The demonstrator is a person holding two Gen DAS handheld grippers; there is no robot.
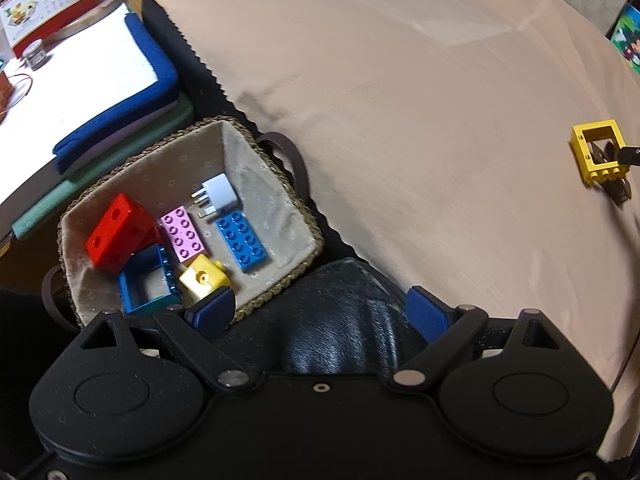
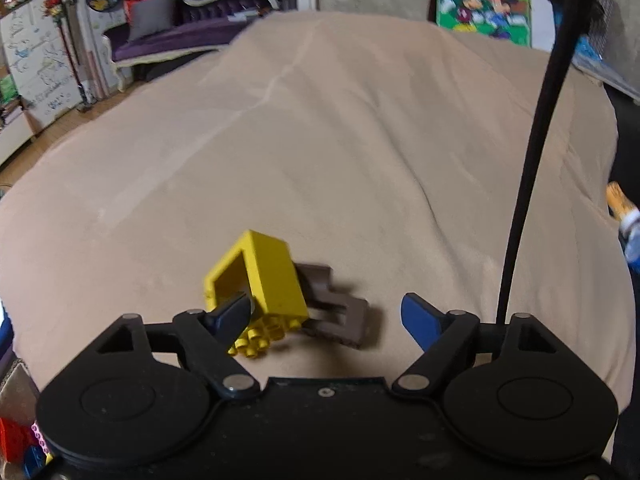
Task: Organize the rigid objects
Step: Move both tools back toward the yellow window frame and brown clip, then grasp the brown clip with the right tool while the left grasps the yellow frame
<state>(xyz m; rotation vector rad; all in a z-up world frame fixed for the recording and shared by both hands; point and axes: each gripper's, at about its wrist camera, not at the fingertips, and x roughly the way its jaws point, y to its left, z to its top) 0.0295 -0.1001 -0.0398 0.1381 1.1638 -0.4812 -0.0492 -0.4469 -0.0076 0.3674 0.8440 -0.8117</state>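
Note:
A woven basket (image 1: 280, 196) with a cloth lining holds a red brick (image 1: 116, 236), a pink plate (image 1: 183, 233), a blue plate (image 1: 241, 240), a blue frame (image 1: 146, 280), a yellow brick (image 1: 204, 278) and a white plug adapter (image 1: 218, 194). My left gripper (image 1: 320, 314) is open and empty just in front of the basket. A yellow window-frame brick (image 2: 260, 280) lies on the beige cloth (image 2: 360, 160), partly over a brown hair clip (image 2: 340, 308). It also shows in the left wrist view (image 1: 598, 154). My right gripper (image 2: 328, 316) is open, its left finger (image 2: 234, 314) reaching into the frame.
Folded blue and green towels (image 1: 120, 112) lie left of the basket beside a white surface with a small jar (image 1: 34, 54) and a calendar (image 1: 44, 4). A black cable (image 2: 540, 140) hangs at the right. A Mickey Mouse picture (image 2: 484, 4) and a sofa (image 2: 188, 28) stand beyond the cloth.

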